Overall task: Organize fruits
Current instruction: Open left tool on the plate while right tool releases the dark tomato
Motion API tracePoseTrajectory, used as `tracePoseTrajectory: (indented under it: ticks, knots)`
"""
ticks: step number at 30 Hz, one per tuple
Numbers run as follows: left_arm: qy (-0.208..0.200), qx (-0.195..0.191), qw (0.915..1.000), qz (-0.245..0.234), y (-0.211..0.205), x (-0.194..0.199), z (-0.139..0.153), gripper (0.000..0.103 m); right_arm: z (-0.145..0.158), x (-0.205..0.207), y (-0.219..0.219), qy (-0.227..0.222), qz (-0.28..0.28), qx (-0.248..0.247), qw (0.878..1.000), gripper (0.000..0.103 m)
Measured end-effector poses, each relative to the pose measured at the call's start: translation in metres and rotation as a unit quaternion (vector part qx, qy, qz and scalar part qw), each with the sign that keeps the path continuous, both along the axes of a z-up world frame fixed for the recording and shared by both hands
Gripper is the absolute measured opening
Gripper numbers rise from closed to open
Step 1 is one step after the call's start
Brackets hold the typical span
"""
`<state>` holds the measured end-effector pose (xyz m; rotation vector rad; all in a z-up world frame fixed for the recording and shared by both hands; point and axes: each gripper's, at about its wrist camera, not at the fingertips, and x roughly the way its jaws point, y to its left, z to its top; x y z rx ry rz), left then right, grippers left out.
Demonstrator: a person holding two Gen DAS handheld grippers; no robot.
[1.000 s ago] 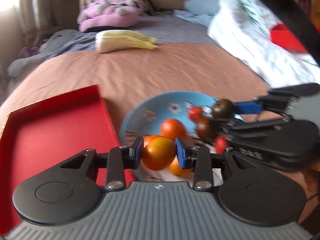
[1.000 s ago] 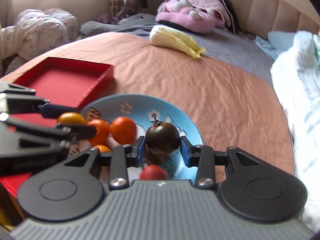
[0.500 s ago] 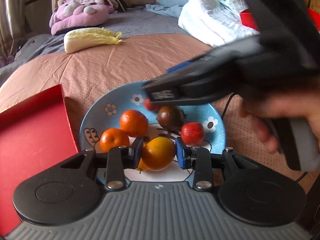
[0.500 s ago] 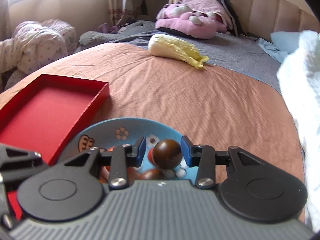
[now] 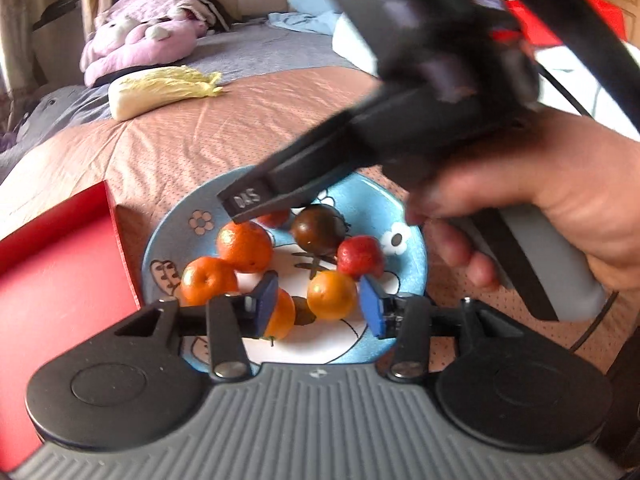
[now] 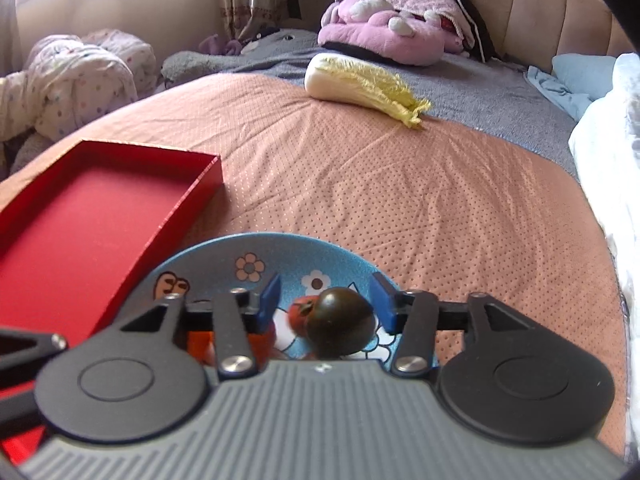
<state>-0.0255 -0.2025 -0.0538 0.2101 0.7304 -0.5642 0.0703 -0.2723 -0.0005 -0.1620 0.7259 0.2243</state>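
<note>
Fingers (image 5: 266,300) parted above the plate (image 5: 412,236); right hand (image 5: 560,200) seemingly angled downward.

Both claws spread wide over the blue plate

The left claw (image 5: 319,307) hangs low over the near side of the blue plate (image 5: 404,216), its blue pads (image 5: 370,310) apart and touching nothing. The right claw (image 6: 326,304) sits above the plate's middle, fingers parted and clear of what lies between them; seen from the left wrist camera, it reaches in from the plate's right side, held by a bare right hand (image 5: 532,200) wrapped round its grey grip.
</note>
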Motion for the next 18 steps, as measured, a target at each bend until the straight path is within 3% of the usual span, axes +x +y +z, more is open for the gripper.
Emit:
tracePoseTrajectory:
  ticks: [10, 18]
  knots:
    - [-0.001, 0.005, 0.9977, 0.068, 0.017, -0.019, 0.018, 0.063, 0.040, -0.063, -0.022, -0.043, -0.023, 0.006, 0.999, 0.058]
    - [-0.003, 0.006, 0.9924, 0.123, 0.039, -0.039, 0.031, 0.067, 0.050, -0.129, -0.043, -0.009, -0.041, 0.024, 0.999, 0.059]
